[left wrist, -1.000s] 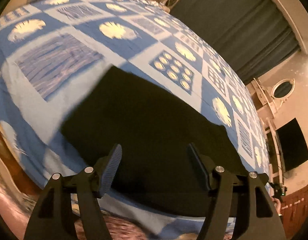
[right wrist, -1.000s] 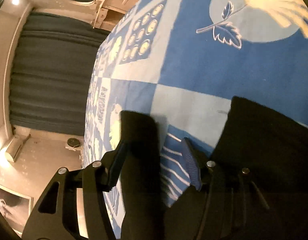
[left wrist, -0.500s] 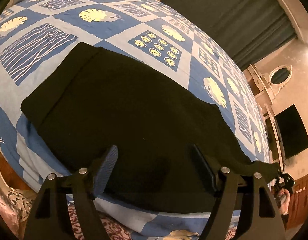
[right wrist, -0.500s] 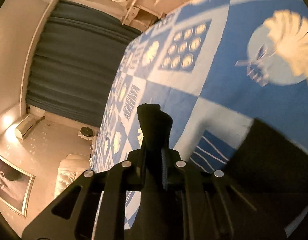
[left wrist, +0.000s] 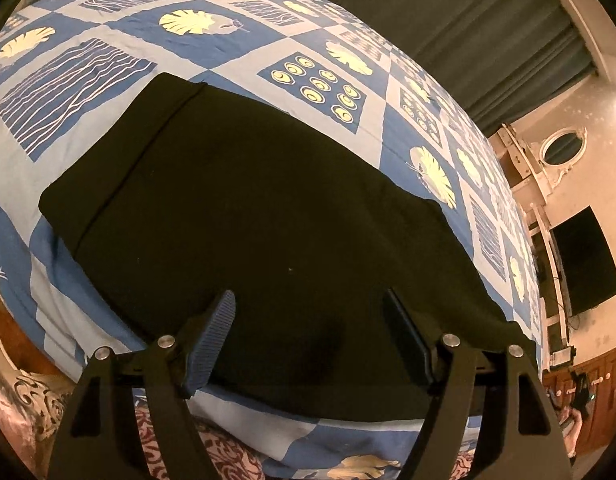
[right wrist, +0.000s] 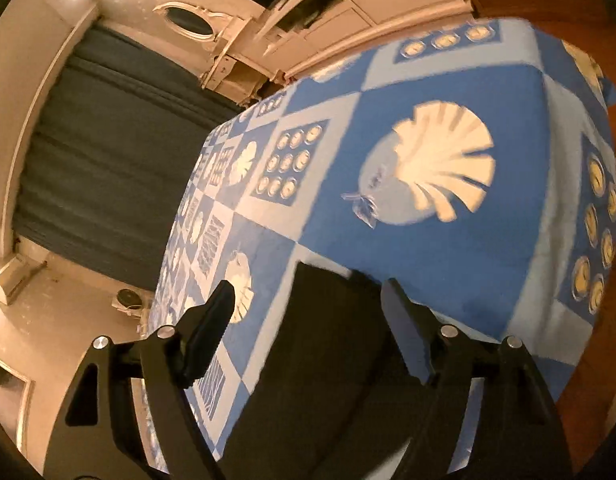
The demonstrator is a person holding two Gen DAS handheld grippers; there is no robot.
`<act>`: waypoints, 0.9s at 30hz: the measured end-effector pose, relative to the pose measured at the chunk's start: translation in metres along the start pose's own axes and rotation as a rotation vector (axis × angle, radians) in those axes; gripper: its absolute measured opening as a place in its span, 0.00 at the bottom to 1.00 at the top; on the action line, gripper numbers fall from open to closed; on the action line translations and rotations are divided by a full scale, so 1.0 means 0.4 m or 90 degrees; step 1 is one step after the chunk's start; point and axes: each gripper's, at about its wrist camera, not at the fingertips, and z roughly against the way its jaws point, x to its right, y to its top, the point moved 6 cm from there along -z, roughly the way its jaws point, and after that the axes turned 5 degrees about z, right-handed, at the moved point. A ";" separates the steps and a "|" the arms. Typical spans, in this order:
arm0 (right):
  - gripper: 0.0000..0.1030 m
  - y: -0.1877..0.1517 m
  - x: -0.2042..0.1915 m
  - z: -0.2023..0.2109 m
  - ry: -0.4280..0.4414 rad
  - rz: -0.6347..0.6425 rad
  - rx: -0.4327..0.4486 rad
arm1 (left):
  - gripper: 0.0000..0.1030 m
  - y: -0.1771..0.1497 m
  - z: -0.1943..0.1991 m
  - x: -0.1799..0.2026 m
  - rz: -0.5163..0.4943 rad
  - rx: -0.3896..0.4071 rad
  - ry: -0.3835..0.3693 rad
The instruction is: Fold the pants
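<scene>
Both claws are hanging open and empty over the black pants (left wrist: 260, 216).
Right claw (right wrist: 308, 308), jaws just sprung apart, is hovering above the cloth's end; left claw (left wrist: 308, 312) is gaping over the garment on the bed (left wrist: 88, 80). Released fabric may be slumping, spoiling the fold.

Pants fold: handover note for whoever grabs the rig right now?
Left tongs: open, empty, hovering over the near edge of the pants.
Right tongs: jaws have just been opening; now open, nothing pinched, above the pants' end.
Pants: black, lying flat as a broad slab on the blue patterned bedspread, near the bed's edge.
Done: fabric released and laid down; looks like at least one fold is in, though layers are hard to tell.
Left: likely one more fold across, then smoothing.
</scene>
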 end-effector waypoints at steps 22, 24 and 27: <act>0.07 -0.123 0.073 -0.081 0.046 -0.048 -0.089 | 0.74 -0.009 -0.005 -0.001 -0.010 0.006 0.012; 0.06 -0.110 0.046 -0.044 0.060 -0.029 -0.082 | 0.74 -0.008 -0.005 -0.001 -0.008 0.006 0.011; 0.06 -0.097 0.030 0.021 0.070 -0.007 -0.071 | 0.74 -0.008 -0.005 -0.001 -0.008 0.005 0.010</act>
